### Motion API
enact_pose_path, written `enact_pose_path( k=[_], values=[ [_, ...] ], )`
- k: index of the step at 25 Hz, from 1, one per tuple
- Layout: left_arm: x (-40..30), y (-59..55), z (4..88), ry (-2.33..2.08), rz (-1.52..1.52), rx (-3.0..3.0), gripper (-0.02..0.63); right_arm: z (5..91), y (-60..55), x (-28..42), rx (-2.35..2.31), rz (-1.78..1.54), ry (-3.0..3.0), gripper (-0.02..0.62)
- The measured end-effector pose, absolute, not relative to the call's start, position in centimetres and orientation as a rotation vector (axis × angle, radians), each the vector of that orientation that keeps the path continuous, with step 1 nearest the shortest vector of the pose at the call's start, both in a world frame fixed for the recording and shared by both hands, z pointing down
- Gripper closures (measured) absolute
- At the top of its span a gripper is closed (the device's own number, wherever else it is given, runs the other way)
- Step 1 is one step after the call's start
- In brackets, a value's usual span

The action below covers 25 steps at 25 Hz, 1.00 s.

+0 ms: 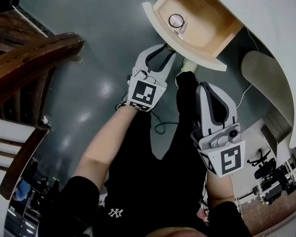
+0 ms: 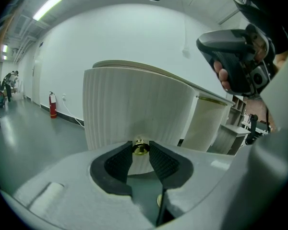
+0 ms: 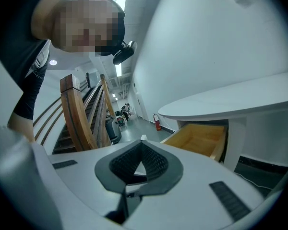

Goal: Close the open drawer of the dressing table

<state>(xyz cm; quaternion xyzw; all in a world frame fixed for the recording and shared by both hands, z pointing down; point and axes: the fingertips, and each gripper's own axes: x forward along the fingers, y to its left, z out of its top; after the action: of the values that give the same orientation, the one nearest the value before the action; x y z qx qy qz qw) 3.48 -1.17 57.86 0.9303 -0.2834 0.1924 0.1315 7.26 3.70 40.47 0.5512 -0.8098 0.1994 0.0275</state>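
Head view: looks steeply down on the drawer (image 1: pixel 207 19), which stands pulled out from under the white surface (image 1: pixel 266 28) at the upper right, its pale wood inside in plain sight.
Drawer: open. The right gripper view shows its wooden box jutting out beneath the surface's rounded top.
Front: the drawer's curved white front (image 2: pixel 134 104) faces the person. It is ribbed from top to bottom in the left gripper view.
Ring: a small round ring (image 1: pixel 176 20) lies on the drawer bottom, close to the front wall. Something clear lies just beside it, too small to tell.
Knob: a brass knob (image 2: pixel 140 148) sits low on the ribbed front.
Left tongs (image 1: pixel 165 49): they reach up to the drawer front. In the left gripper view the two black pads (image 2: pixel 161 159) press on the knob from either side, gripping it.
Right tongs (image 1: pixel 205 86): they are held lower and to the right of the left ones, beside the person's leg and apart from the drawer. The jaws are closed tip to tip with nothing between them.
Person: black trousers and bare forearms, with one white shoe (image 1: pixel 187 65) on the floor just below the drawer.
Floor: grey and glossy (image 1: pixel 98 33).
Stairs: dark wooden stairs (image 1: pixel 29 58) stand at the left, well apart from the drawer.
Extinguisher: a red one (image 2: pixel 53 111) stands by the far wall in the left gripper view.
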Motion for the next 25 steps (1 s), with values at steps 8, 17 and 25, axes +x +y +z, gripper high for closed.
enact_pose_path(
  k=[8, 17, 25],
  values=[
    [7.2, -4.2, 57.5, -0.804, 0.533, 2.745, 0.500, 42.1, 2.7, 11.4, 1.772, 0.590, -2.436, 0.580],
    [10.6, -7.4, 56.8, -0.789, 0.456, 2.794, 0.500, 44.6, 0.3, 14.2, 1.800, 0.566, -2.393, 0.580],
    [13.2, -10.0, 56.5, -0.790, 0.392, 2.816, 0.500, 45.9, -1.5, 15.3, 1.780, 0.560, -2.388, 0.580]
  ],
)
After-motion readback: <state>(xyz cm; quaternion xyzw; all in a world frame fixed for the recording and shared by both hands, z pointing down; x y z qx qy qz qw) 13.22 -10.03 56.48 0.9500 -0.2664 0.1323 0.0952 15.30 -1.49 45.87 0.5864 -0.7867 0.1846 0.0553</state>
